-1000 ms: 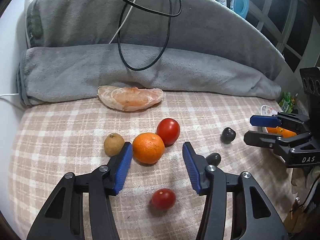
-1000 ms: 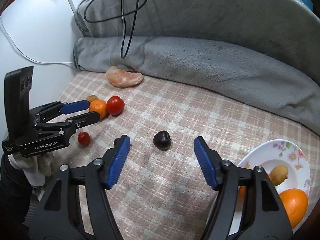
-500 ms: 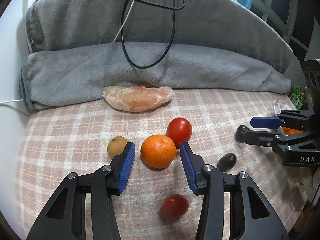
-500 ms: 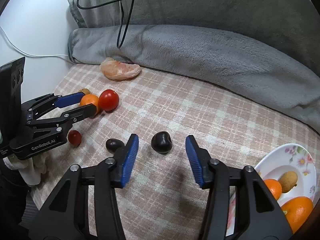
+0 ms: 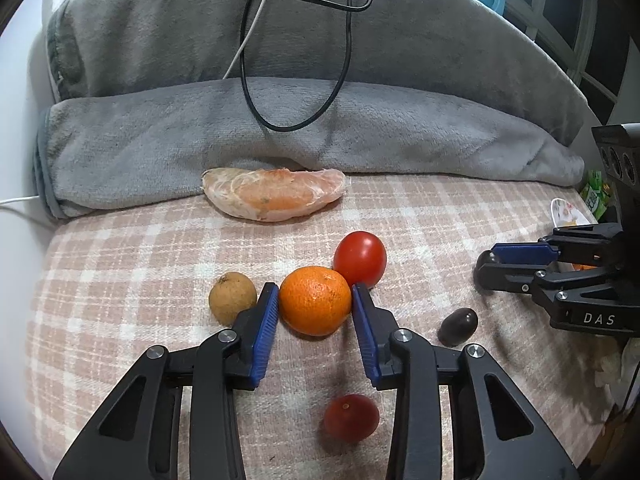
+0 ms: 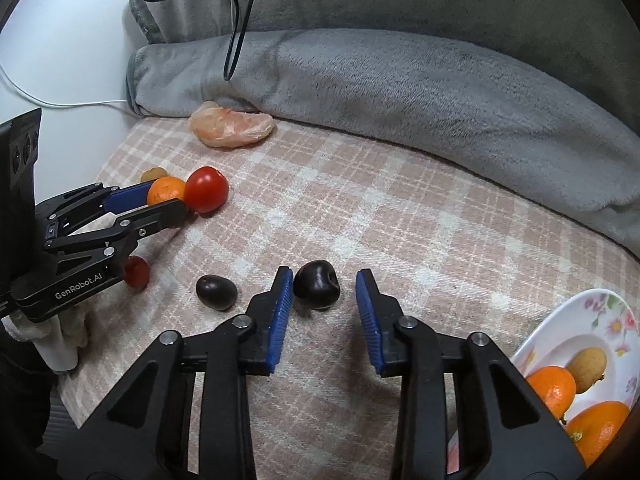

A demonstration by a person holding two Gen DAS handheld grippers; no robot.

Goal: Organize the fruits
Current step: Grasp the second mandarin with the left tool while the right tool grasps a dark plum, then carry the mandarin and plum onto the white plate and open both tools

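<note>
My left gripper (image 5: 315, 304) has its blue pads against both sides of the small orange (image 5: 315, 301) on the checked cloth. A brown longan (image 5: 232, 298) lies left of it, a large tomato (image 5: 360, 258) touches it behind, and a small tomato (image 5: 351, 418) lies under the gripper. My right gripper (image 6: 324, 292) is open around a dark plum (image 6: 317, 284), whose left side is next to the left pad, with a gap on the right. A second dark fruit (image 6: 216, 292) lies to its left. A peeled pomelo piece (image 5: 274, 193) lies at the back.
A floral plate (image 6: 560, 330) at the lower right holds two oranges and a longan. A rolled grey blanket (image 6: 400, 80) lines the back, with a black cable (image 5: 296, 40) draped over it. A white wall stands at the left.
Both grippers moved forward and narrowed. The left one closed onto the orange. The right one came around the dark plum.
</note>
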